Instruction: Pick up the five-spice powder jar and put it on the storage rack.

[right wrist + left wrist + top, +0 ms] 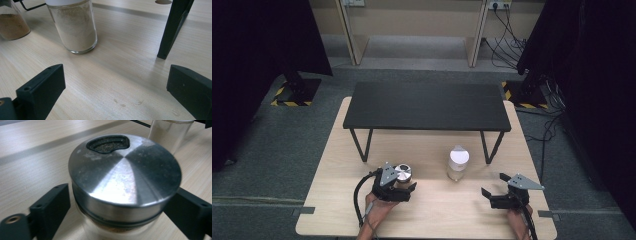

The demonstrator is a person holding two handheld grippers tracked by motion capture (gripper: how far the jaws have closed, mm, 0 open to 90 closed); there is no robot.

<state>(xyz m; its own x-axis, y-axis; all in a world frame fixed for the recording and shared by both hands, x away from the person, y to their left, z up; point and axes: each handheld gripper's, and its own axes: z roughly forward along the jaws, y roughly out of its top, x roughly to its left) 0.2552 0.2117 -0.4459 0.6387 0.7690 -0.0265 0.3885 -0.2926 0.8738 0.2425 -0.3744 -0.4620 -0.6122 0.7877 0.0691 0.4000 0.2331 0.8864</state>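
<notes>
A glass spice jar with a brushed steel lid (pixel 403 172) stands on the pale wooden table (pixel 437 215). My left gripper (pixel 403 186) is open, one jaw on each side of the jar. Close up, the steel lid (pixel 125 175) has a kidney-shaped pouring hole, and brown powder shows below it. A second glass jar with a white lid (pixel 457 162), full of pale powder, stands upright mid-table. My right gripper (pixel 493 184) sits open to its right, nothing between its jaws. Ahead of it stand the pale-powder jar (pixel 75 27) and the brown-powder jar (pixel 11 25).
A low black shelf on thin metal legs (pixel 427 105) stands across the far half of the table. One of its legs (pixel 172 30) rises just ahead of my right gripper. The white-lid jar's glass (pixel 170 135) stands behind the steel lid.
</notes>
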